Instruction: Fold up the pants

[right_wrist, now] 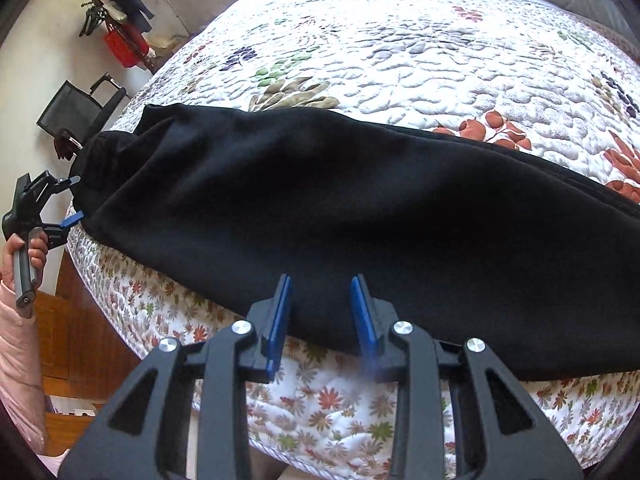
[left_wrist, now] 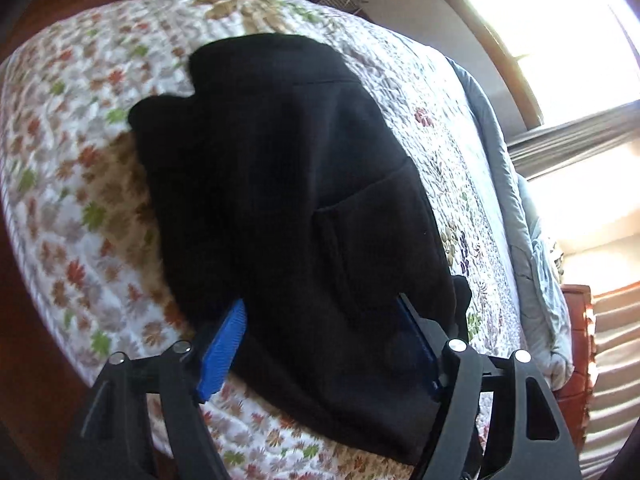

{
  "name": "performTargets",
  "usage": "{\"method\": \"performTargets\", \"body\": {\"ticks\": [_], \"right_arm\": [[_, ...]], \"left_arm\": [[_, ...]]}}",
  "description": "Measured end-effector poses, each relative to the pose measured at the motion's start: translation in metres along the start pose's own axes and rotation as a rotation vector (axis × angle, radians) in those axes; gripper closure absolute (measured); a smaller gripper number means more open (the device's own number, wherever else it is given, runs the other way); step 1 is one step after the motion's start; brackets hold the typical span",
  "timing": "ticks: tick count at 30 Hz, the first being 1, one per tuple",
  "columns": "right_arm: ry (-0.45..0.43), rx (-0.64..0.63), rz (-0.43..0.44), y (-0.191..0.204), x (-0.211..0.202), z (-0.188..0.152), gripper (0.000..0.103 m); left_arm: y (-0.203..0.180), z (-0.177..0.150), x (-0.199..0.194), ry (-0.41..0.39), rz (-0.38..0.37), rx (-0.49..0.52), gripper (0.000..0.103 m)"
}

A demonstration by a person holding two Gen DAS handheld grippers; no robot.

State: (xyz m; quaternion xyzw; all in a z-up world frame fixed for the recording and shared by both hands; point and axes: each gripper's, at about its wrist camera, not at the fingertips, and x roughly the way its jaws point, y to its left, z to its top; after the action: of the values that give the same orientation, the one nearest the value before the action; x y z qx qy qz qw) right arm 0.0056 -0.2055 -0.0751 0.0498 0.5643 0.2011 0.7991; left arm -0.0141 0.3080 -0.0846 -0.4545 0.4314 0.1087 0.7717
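Right tool (right_wrist: 322, 308) — black pants (right_wrist: 320, 208) between

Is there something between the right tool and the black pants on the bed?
No. The right tool is already at the near edge of the black pants, fingers open, with only the quilt beneath.

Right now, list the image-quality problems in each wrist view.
Left wrist view: the window is blown out by glare, the black pants lose nearly all fold detail, and fisheye bends the quilt edge. Right wrist view: evenly lit, the quilt bulges, and one right tongs finger is slightly smeared.
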Motion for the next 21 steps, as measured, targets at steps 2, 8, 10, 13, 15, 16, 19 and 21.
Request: {"method": "performTargets", "body": {"ticks": [2,8,10,13,15,16,19,21], "right_arm": [[0.001,0.006,-0.001,-0.004,0.001,0.001,0.07],[-0.005,0.03,0.001,-0.012,0.001,0.001,0.071],[-0.007,0.035,-0.004,-0.014,0.0,0.0,0.071],[-0.012,0.042,-0.013,-0.018,-0.004,0.001,0.07],[-0.019,0.05,-0.022,-0.021,-0.006,0.001,0.066],[-0.019,0.059,-0.026,-0.024,-0.006,0.001,0.064],[-0.011,0.084,-0.02,-0.032,-0.001,0.001,0.066],[-0.016,0.106,0.002,-0.037,0.0,0.001,0.066]], "left_arm": [[0.0,0.005,0.008,0.009,-0.006,-0.023,0.03],[0.003,0.006,0.013,-0.026,0.017,-0.057,0.078],[-0.002,0.0,0.002,-0.064,0.006,-0.032,0.086],[-0.021,-0.016,-0.035,-0.194,0.028,0.047,0.088],[-0.025,-0.025,-0.051,-0.249,0.043,0.078,0.087],[-0.02,-0.028,-0.051,-0.248,0.063,0.077,0.087],[0.0,-0.028,-0.016,-0.16,0.164,0.098,0.084],[0.01,-0.029,-0.001,-0.144,0.177,0.131,0.079]]}}
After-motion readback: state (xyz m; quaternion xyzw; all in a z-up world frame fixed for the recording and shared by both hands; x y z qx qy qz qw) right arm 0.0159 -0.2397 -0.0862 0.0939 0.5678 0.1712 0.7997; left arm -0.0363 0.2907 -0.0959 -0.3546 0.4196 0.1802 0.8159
